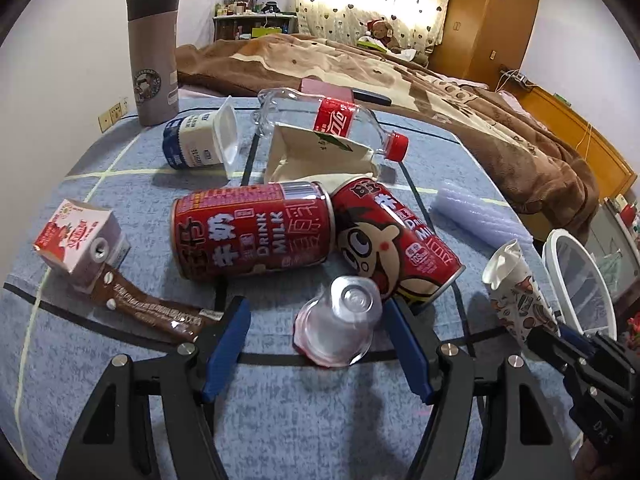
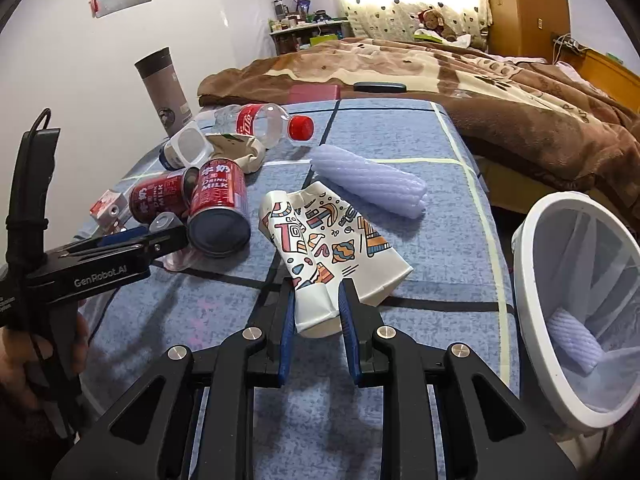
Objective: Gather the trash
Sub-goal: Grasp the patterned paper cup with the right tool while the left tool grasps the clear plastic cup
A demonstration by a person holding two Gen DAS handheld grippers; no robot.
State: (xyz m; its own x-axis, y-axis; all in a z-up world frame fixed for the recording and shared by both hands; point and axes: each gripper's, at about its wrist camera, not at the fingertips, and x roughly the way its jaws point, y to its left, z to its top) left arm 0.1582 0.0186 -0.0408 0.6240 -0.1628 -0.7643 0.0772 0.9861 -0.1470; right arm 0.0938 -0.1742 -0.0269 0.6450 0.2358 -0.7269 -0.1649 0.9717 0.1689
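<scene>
Your right gripper (image 2: 317, 312) sits nearest, its fingers (image 2: 286, 320) closed tight on the rim end of the flattened patterned paper cup (image 2: 320, 240), which lies across the blue plaid worktop (image 2: 420, 136) with its base pointing away from you. Just to its right the worktop's edge falls away, and the white mesh bin (image 2: 560, 264) stands right beside that edge with one lilac foam roll already inside. A second lilac foam roll (image 2: 368, 180) lies beyond the cup, apart from it, with bare cloth around it.

Your left gripper (image 1: 316, 332) angles downward, fingers (image 1: 228, 344) spread wide on either side of a tipped clear plastic cup (image 1: 340, 320) — neither pad touches it. Room is tight there: two red milk cans (image 1: 252, 232) lie just behind the cup, the nearer one almost against it. A brown wrapper (image 1: 148, 308) lies just beside the left finger, with a small pink carton (image 1: 80, 240) on its far end. Farther back lie a yogurt tub (image 1: 200, 140), a cola bottle (image 1: 332, 120) and crumpled paper (image 1: 316, 156); a grey flask (image 1: 154, 56) stands upright near the far-left edge — the bed (image 1: 440, 92) begins right behind the worktop.
</scene>
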